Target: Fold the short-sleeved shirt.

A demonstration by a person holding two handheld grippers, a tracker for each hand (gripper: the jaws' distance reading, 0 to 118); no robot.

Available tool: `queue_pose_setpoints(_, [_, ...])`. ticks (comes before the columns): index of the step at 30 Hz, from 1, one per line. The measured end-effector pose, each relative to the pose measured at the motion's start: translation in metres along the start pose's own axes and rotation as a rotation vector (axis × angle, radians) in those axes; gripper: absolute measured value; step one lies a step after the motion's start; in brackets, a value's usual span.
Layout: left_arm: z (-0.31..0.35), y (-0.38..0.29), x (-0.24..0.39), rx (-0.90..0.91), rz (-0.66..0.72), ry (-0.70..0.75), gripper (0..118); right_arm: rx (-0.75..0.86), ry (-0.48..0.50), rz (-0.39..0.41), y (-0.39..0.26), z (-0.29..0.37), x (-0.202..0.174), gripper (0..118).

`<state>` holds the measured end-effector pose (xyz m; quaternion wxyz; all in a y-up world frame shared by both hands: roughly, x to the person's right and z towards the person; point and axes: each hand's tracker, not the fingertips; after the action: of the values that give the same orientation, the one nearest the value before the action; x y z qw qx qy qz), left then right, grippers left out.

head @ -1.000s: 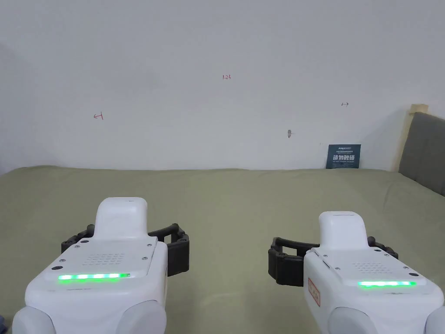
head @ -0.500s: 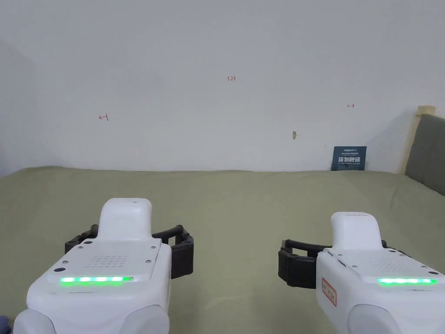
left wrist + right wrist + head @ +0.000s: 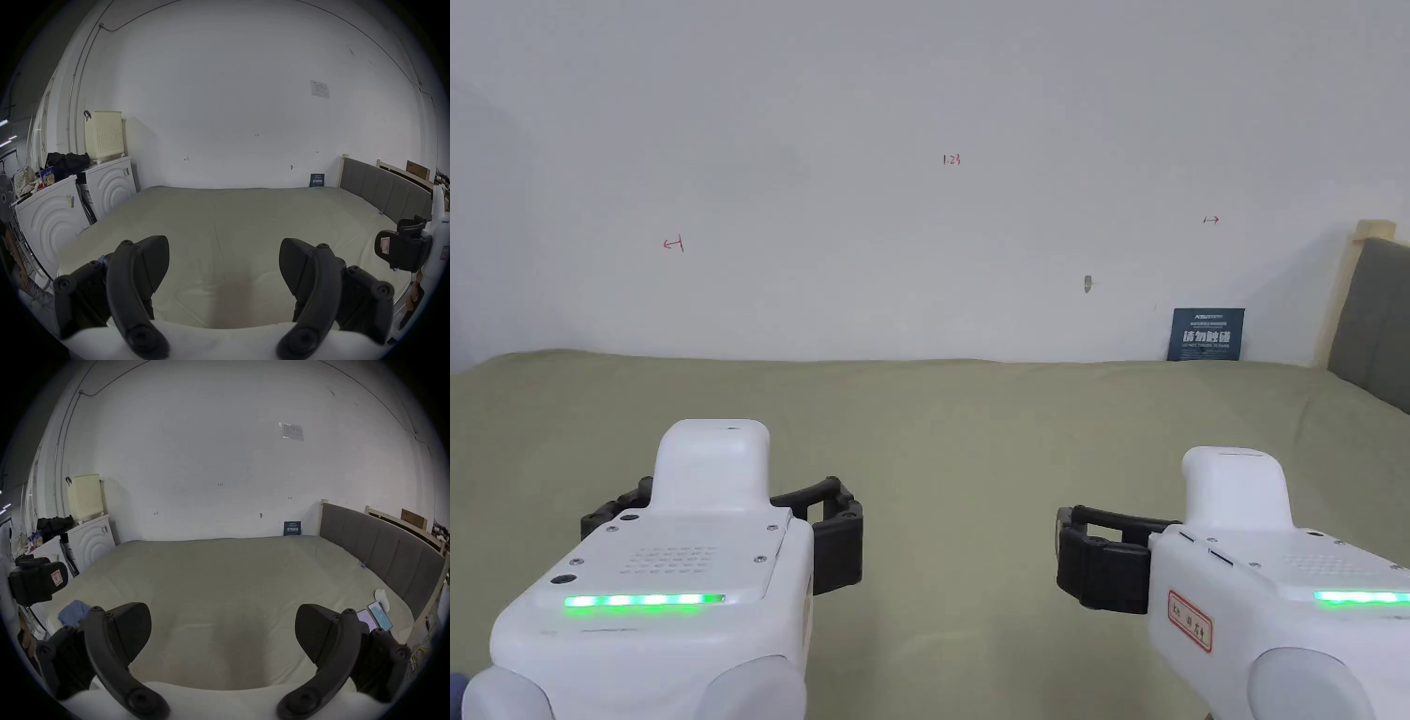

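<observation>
Head view, bed (image 3: 937,412): olive cover, flat and bare ahead, running to the white wall at 12 o'clock.
Gripper views, headboard (image 3: 379,550): grey panels along the bed at 3 o'clock. The head view catches just its end.
Left gripper view, washers (image 3: 48,219): two white machines beside the bed at 9 o'clock.
Change, right gripper (image 3: 1233,553): it has drifted toward 3 o'clock in the last second, by more than the wall sign did, so the hand moved and not merely the camera.
Change, left gripper (image 3: 722,525): about where it was.
Tongs: both pairs spread wide, nothing between them, held above the cover.
Meaning: judged a start or reset pose. No fold is under way.
Right gripper view, cloth (image 3: 74,615): a crumpled blue heap at 8 o'clock, on the bed's near left corner, beside the left gripper. Probably the shirt, unspread, though the sleeves cannot be made out.
Right gripper view, phones (image 3: 375,619): two lie at 4 o'clock by the headboard's near end.
</observation>
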<state>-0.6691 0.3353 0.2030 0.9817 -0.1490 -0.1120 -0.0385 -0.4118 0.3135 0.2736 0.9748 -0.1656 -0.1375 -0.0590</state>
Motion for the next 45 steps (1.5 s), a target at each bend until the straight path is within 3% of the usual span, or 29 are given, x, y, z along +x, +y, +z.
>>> queue_pose_setpoints(11, [-0.003, -0.002, -0.002, -0.008, 0.008, 0.001, 99, 0.066, 0.046, -0.030, -0.005, 0.003, 0.003, 117])
queue_pose_setpoints(20, [-0.003, -0.002, -0.003, -0.001, 0.013, 0.001, 99, 0.061, 0.008, 0.006, -0.004, 0.003, 0.004, 117])
queue_pose_setpoints(35, [-0.003, -0.003, -0.002, -0.013, 0.006, -0.003, 99, 0.009, -0.019, -0.003, -0.006, 0.000, 0.009, 117])
queue_pose_setpoints(40, [-0.004, -0.004, -0.002, -0.024, 0.009, -0.009, 99, -0.023, 0.027, -0.067, -0.004, 0.000, 0.018, 117])
queue_pose_setpoints(45, [-0.005, -0.003, -0.001, -0.030, 0.006, -0.002, 99, -0.044, 0.021, -0.082, -0.004, 0.000, 0.020, 117])
